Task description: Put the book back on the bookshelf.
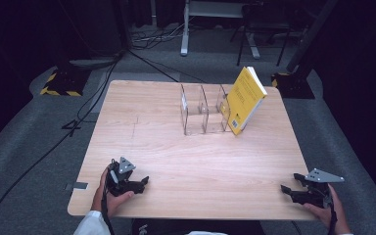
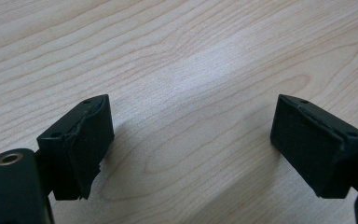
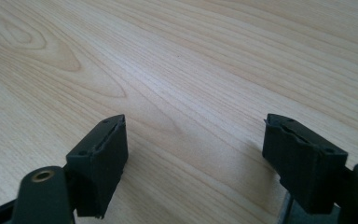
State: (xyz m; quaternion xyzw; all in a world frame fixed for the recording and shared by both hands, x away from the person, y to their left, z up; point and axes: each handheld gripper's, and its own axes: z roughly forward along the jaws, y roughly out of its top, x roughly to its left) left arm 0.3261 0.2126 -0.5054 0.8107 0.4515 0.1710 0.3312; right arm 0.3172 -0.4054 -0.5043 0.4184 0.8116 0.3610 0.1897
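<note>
book (image 1: 245,99): propped tilted against rack (image 1: 203,115), far across bench (image 1: 191,161) | nearer right gripper (image 1: 290,189) | left gripper (image 1: 144,182) | both jaws released, nothing held

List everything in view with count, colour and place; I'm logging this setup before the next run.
table: one, light wood, centre
clear rack: one, transparent, with dividers, far middle of the table
book: one, yellow, upright and tilted, leaning at the rack's right end
cables: several, black, on the grey floor at left
left hand-held gripper: one, black, near left edge of the table, open, nothing between its jaws
right hand-held gripper: one, black, near right edge of the table, open, nothing between its jaws
</note>
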